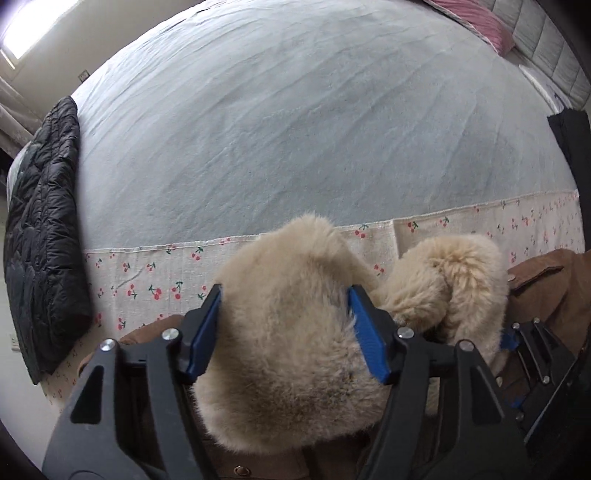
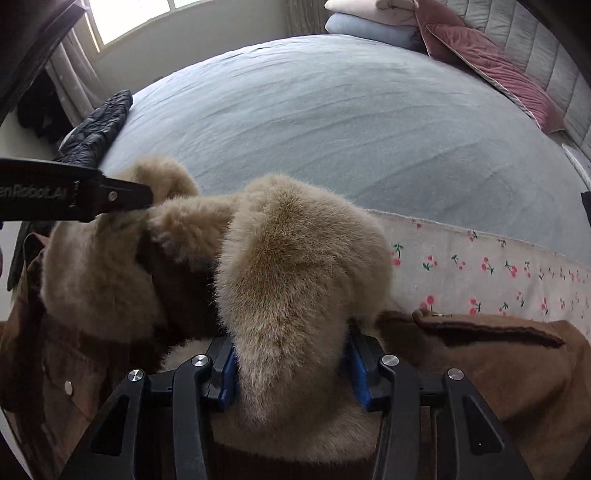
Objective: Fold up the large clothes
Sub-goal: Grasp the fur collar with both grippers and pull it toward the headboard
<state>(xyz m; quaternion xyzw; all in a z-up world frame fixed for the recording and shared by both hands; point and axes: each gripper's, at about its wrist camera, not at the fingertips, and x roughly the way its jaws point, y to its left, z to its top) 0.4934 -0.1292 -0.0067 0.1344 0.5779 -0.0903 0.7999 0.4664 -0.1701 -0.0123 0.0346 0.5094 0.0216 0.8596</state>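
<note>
A brown coat point(image 2: 498, 362) with a thick beige fur collar point(image 1: 291, 350) lies at the near edge of the bed. My left gripper point(image 1: 284, 317) is shut on a bulge of the fur collar, its blue pads point(image 1: 365, 332) pressed into the fur on both sides. My right gripper point(image 2: 291, 373) is shut on another fold of the fur collar point(image 2: 295, 295), its pads mostly buried. The left gripper's arm point(image 2: 74, 197) shows in the right wrist view, reaching into the fur. The right gripper point(image 1: 532, 354) shows at the right of the left wrist view.
A wide grey bedspread point(image 1: 295, 129) covers the bed, with a cherry-print sheet strip point(image 1: 155, 280) along the near edge. A black puffer jacket point(image 1: 40, 229) lies at the left edge. Pink pillows point(image 2: 491, 70) and folded bedding point(image 2: 369, 26) sit by the headboard.
</note>
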